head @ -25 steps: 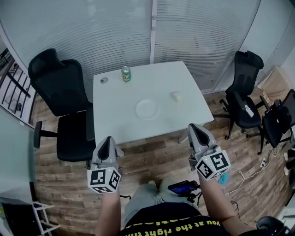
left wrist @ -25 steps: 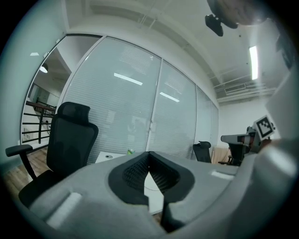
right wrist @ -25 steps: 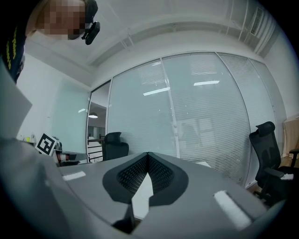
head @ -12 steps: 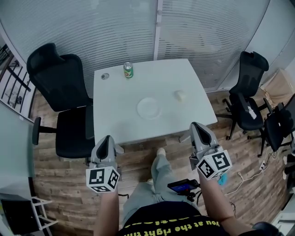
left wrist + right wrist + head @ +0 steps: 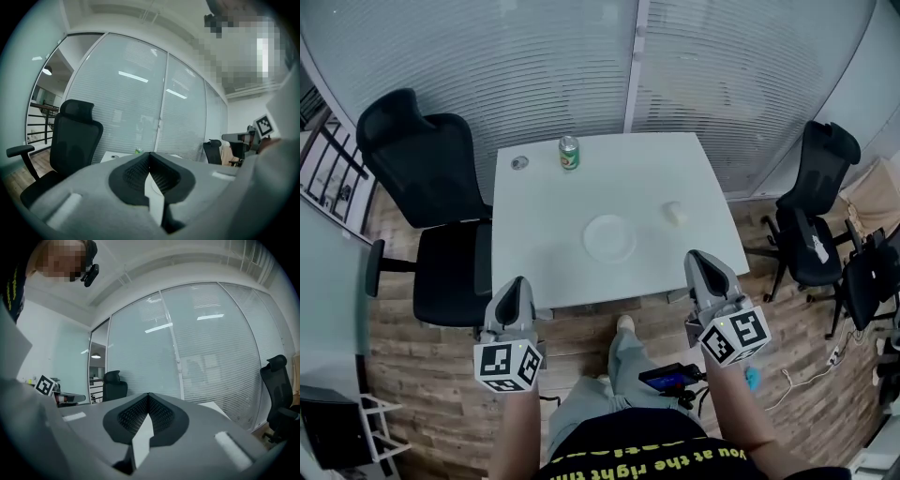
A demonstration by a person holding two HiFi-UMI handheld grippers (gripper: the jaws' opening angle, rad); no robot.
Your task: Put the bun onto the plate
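While both grippers hover short of the table (image 5: 534, 225), jaws closed and empty, the bun (image 5: 675, 214) lies on it ahead of your right gripper (image 5: 700, 260), the nearer one, just right of the plate (image 5: 609, 237) and apart from it; your left gripper (image 5: 516, 285) faces the table's near-left edge.

A white table (image 5: 534, 253) stands ahead with its near edge open to approach: the left gripper (image 5: 517, 284) and right gripper (image 5: 697, 258) hang over wooden floor (image 5: 581, 323) just short of that edge. On top, a plate (image 5: 609, 237) near the middle, a bun (image 5: 675, 213) by the right edge, a green can (image 5: 569, 153) at the far edge and a small round object (image 5: 519, 162) in the far left corner sit well apart, with bare surface between. A black office chair (image 5: 431, 187) crowds the left edge, a glass wall (image 5: 534, 66) closes off the far edge, and other chairs (image 5: 816, 216) stand clear of the right edge.
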